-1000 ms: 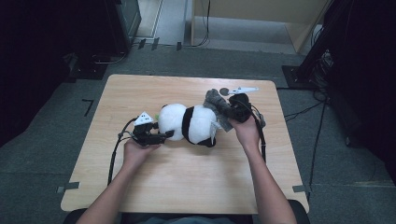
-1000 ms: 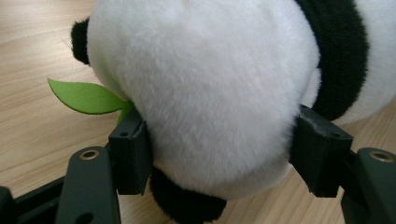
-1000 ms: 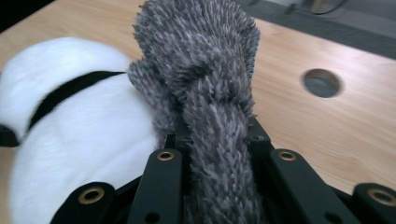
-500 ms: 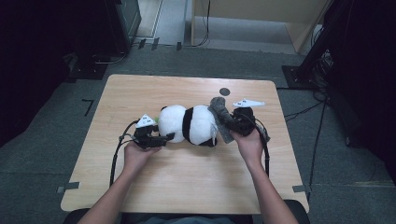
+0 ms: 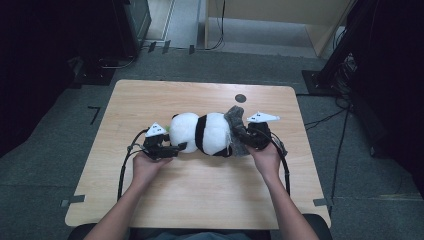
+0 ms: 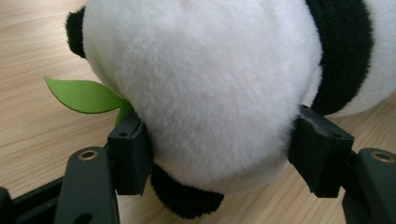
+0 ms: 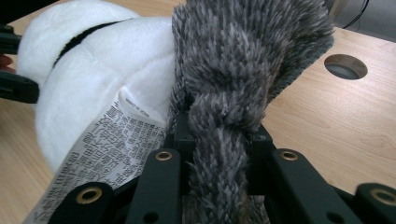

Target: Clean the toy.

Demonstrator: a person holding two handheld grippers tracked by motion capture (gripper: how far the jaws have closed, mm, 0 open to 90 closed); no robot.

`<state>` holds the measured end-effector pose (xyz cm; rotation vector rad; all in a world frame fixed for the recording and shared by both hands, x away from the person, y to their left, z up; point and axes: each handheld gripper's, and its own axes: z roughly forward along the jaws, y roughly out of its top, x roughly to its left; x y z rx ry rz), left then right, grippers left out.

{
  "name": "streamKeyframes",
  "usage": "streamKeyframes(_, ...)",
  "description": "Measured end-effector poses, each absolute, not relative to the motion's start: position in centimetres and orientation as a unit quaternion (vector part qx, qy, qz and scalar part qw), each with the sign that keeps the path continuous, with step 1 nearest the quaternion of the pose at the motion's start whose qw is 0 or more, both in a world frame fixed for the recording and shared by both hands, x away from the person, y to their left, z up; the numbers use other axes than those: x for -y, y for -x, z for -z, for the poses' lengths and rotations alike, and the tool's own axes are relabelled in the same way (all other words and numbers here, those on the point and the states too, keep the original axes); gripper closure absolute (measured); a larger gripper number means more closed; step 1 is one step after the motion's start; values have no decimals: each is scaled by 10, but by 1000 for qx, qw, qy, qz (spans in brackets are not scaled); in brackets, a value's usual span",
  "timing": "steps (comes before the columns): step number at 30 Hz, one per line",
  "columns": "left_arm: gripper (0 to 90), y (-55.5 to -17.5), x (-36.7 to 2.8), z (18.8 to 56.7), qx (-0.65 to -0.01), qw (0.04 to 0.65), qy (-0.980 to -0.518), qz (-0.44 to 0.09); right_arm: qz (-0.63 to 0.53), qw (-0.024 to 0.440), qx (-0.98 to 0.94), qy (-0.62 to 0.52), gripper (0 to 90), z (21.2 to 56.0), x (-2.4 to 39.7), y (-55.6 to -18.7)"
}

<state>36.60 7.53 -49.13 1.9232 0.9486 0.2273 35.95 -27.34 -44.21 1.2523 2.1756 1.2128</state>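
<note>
Wooden counter (image 5: pixel 150 200) carries a plush panda (image 5: pixel 202 132) lying on its side near the middle, between the two hands. At its right end hangs a grey fuzzy cloth (image 5: pixel 236 131), knotted, beside a printed label (image 7: pixel 109 154). The left hand-held gripper (image 5: pixel 172 149) has its jaws spread around the panda's white head (image 6: pixel 201 84), pads pressing the fur on both sides. The right hand-held gripper (image 5: pixel 243 136) pinches the grey cloth tight just below the knot. A green leaf (image 6: pixel 81 95) sticks out by the head.
</note>
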Motion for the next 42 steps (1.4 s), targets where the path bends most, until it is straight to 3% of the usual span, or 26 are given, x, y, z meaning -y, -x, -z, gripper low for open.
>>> streamKeyframes(13,303,-366,-77,492,-392,474,-784,-89,-402,110,-761,-496,750,479,270,-378)
streamKeyframes(20,300,-366,-77,492,-392,473,-784,-90,-401,97,-763,-498,749,500,269,-385)
streamKeyframes(28,295,-366,-78,492,-393,473,-784,-87,-394,99,-757,-513,750,489,278,-385)
streamKeyframes(42,287,-365,-77,491,-392,474,-783,-89,-432,157,-720,-520,750,433,304,-372)
